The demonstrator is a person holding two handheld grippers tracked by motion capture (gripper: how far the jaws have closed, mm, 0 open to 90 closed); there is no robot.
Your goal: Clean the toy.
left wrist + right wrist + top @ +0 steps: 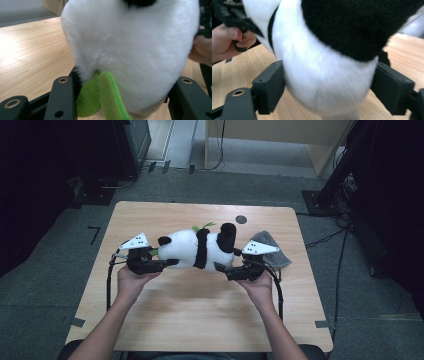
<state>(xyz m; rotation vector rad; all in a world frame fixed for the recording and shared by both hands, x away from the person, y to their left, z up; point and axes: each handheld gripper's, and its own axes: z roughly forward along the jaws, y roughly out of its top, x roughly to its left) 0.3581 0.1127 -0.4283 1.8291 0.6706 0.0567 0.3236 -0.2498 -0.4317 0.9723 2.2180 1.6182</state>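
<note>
Left gripper (170, 263) clamps the plush panda (195, 249) at its head end; right gripper (218, 267) clamps its rear. Panda lies mid-table (200, 320), at 12 o'clock from my hands. Pad contact is buried in fur. My left gripper view alone shows green felt leaves (100, 100); high view alone shows a grey cloth (272, 251).
</note>
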